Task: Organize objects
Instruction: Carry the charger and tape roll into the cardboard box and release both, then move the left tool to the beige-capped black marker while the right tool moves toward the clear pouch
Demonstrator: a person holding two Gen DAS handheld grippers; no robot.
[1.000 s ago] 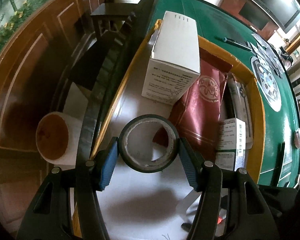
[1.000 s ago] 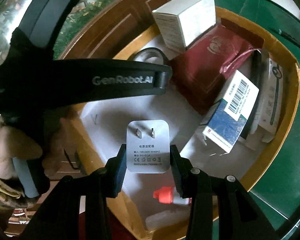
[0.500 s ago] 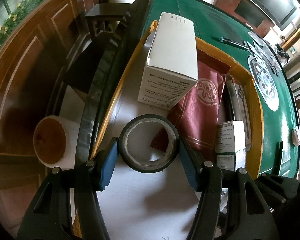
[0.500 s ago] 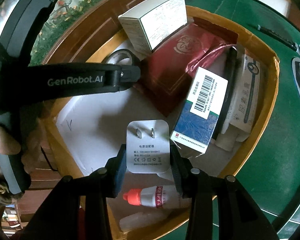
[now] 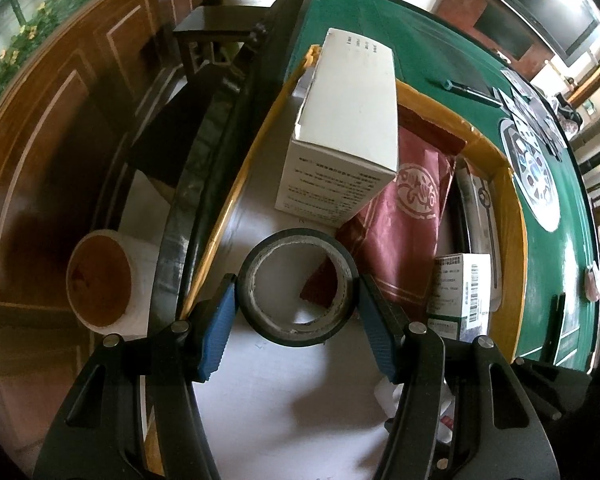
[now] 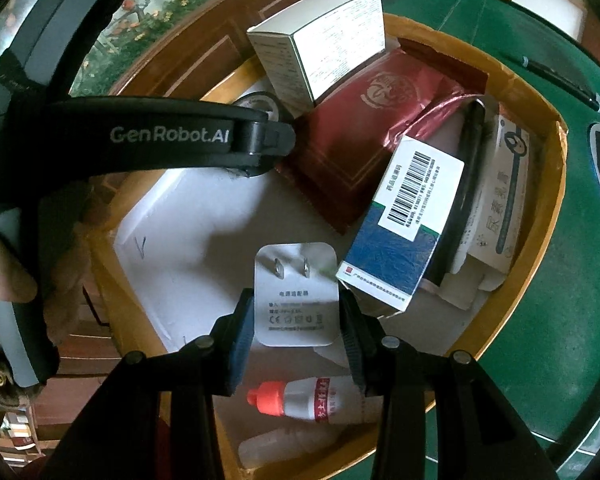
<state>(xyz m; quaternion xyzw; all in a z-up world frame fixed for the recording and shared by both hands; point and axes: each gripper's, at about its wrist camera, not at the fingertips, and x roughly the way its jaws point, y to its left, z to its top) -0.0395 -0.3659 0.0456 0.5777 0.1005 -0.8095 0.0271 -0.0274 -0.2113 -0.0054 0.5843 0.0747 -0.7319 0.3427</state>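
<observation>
My left gripper [image 5: 296, 304] is shut on a roll of black tape [image 5: 297, 288], held over the white floor of a yellow-rimmed cardboard box [image 5: 236, 200]. My right gripper [image 6: 296, 316] is shut on a white power adapter [image 6: 295, 294] with two prongs, held over the same box [image 6: 540, 240]. The left gripper's black body [image 6: 160, 140] crosses the right wrist view, with the tape [image 6: 260, 104] partly hidden behind it.
In the box lie a white carton [image 5: 344, 128], a red packet [image 5: 404, 232], a blue-and-white barcoded box [image 6: 404, 232], a white medicine box [image 6: 500, 200], and bottles with a red cap [image 6: 300, 400]. The box sits on a green table [image 5: 440, 60]. A pen [image 5: 464, 88] lies beyond.
Both grippers have shifted slightly over the box, still holding the tape and the adapter. The right view now shows more of the box's near end and the red-capped bottle.
</observation>
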